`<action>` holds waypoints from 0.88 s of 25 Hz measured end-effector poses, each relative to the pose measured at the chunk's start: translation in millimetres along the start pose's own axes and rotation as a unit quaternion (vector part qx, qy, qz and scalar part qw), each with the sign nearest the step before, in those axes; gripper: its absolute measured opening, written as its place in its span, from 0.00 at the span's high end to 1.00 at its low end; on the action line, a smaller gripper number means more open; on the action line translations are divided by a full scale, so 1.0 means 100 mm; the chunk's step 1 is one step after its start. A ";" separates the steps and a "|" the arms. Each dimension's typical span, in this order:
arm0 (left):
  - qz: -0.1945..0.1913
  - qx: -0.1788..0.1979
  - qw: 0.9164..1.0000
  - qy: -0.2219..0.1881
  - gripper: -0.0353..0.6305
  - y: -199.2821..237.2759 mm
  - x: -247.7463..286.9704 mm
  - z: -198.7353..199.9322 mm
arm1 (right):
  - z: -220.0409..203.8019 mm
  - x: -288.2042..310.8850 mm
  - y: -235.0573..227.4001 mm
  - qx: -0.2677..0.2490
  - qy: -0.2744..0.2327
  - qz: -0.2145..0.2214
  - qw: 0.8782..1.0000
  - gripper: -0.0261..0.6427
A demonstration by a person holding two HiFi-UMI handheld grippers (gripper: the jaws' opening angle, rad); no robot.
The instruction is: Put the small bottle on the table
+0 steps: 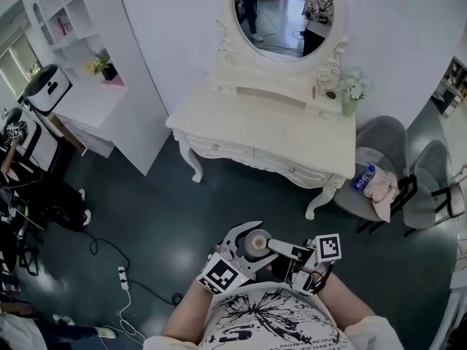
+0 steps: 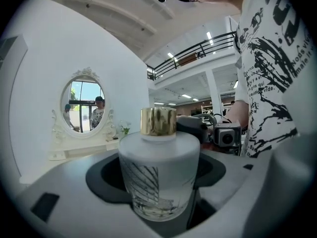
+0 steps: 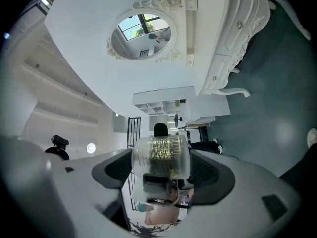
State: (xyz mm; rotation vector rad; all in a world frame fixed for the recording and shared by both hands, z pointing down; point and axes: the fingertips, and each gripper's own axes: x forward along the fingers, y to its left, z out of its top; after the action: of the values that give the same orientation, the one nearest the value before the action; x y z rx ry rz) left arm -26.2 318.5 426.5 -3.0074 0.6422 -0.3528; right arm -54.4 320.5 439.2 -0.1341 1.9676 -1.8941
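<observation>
1. Frosted glass under a gold cap: the small bottle [image 2: 158, 172] is in the air in front of the person's printed shirt [image 1: 270, 319], well apart from the tabletop [image 1: 248, 119].
2. The left tongs [image 2: 157, 182] are clenched on it; the bottle sits deep between the dark pads, upright in the left gripper view.
3. The right tongs [image 3: 162, 168] meet it from the other side, with their pads against both flanks of the bottle nearer its tips.
4. In the head view the two tongs face each other at the person's waist, with the bottle's cap between them.
5. Dark floor [image 1: 219, 195] lies between the person and the white dressing tabletop with its oval mirror [image 1: 284, 13].
6. A vase of flowers [image 1: 352, 93] stands at the tabletop's right end, beside a few small items too small to tell.
7. A grey chair [image 1: 383, 141] stands just right of the tabletop, with a blue-labelled water bottle [image 1: 364, 179] and a pale cloth [image 1: 382, 192] on its seat.
8. A power strip [image 1: 124, 277] with its cable lies on the floor to the left, near white shelving [image 1: 73, 20].
</observation>
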 end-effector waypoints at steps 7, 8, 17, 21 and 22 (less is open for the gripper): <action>-0.007 -0.009 1.000 0.006 0.42 0.55 -0.19 -0.18 | 0.24 0.53 -0.19 0.014 -0.005 -0.002 1.000 0.41; -0.006 -0.009 1.000 0.006 0.42 0.61 -0.20 -0.19 | 0.28 0.57 -0.21 0.015 -0.003 -0.002 1.000 0.41; 0.021 -0.013 1.000 0.010 0.42 1.41 0.12 -0.31 | 1.05 0.90 -0.40 0.019 0.025 0.000 1.000 0.41; 0.039 -0.013 0.999 0.011 0.42 1.92 0.39 -0.30 | 1.60 1.04 -0.44 0.016 0.050 0.001 0.999 0.41; 0.042 -0.012 0.999 0.011 0.42 2.06 0.48 -0.29 | 1.76 1.08 -0.44 0.015 0.053 0.001 0.998 0.41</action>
State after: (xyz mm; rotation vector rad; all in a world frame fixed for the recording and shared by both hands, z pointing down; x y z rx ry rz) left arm -71.8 110.6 446.0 -2.9910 0.7778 -0.3769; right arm -100.1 115.7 458.5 -0.0224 2.0056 -1.9661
